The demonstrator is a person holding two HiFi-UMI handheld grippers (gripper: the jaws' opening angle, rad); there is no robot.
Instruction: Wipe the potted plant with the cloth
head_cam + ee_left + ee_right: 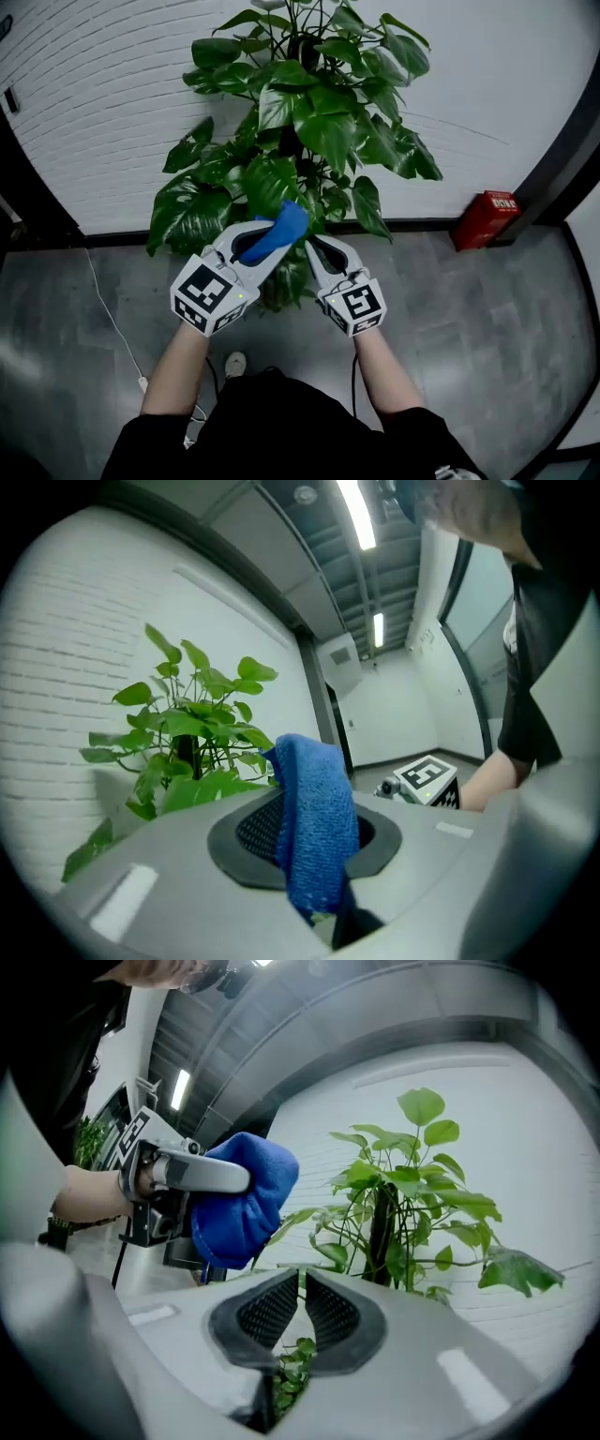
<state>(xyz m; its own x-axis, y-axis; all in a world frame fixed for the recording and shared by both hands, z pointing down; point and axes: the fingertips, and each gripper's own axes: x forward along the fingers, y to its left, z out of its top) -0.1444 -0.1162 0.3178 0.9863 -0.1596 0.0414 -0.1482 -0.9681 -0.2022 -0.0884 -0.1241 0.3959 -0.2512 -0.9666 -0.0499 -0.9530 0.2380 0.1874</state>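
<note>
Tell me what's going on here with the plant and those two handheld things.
A person stands facing a potted plant by a white brick wall, holding tongs in each hand. The left tongs are shut on a blue cloth, held up at the plant's lower leaves; whether it touches a leaf cannot be told. The right tongs sit alongside, jaws nearly together with nothing gripped. Wiping looks about to begin or just under way.

Grey floor [469, 319] carries the potted plant [309, 122] and a red box [485, 218].
</note>
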